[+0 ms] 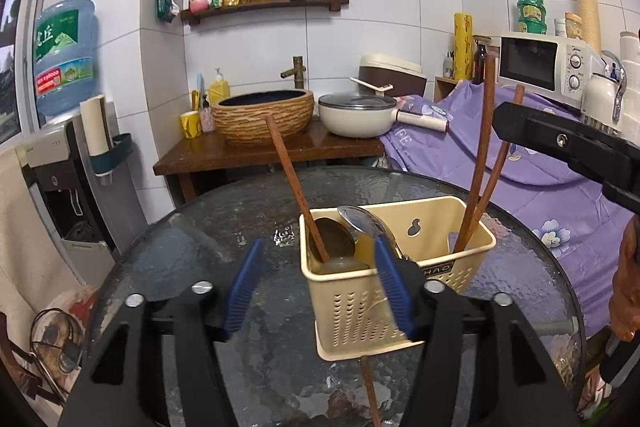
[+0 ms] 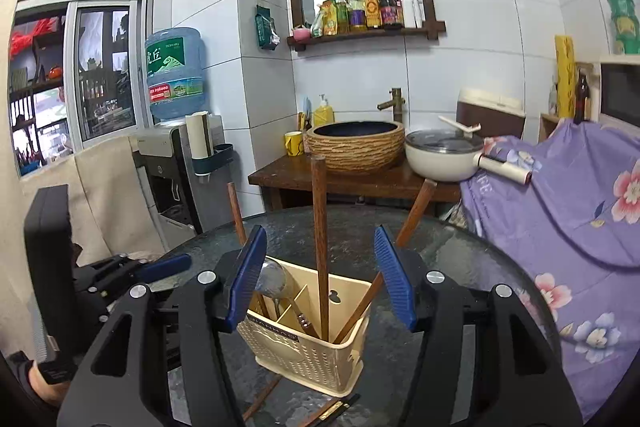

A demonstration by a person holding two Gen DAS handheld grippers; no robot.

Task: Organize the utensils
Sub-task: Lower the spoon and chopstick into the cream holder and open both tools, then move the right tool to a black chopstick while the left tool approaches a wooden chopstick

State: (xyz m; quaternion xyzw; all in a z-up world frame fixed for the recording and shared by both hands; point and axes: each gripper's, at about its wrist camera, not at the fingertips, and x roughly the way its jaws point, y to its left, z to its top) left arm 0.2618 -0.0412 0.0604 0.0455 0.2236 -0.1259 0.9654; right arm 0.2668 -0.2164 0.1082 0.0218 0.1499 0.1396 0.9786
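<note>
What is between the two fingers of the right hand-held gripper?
In the right wrist view, the right hand-held gripper frames the cream utensil holder and an upright wooden handle; nothing is gripped.

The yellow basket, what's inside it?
Inside the basket stand long wooden handles, a dark wooden ladle and a shiny metal spoon. The basket's walls hide their lower ends, so what else lies at the bottom cannot be seen.

My left-hand camera looks slightly down from close in front of the cream utensil basket (image 1: pixel 396 291), facing the basin (image 1: pixel 262 119) wall. My right-hand camera faces the same way, close to the basket's (image 2: pixel 308 351) other side. Both share basket, glass table (image 1: pixel 200 251) and basin.
</note>
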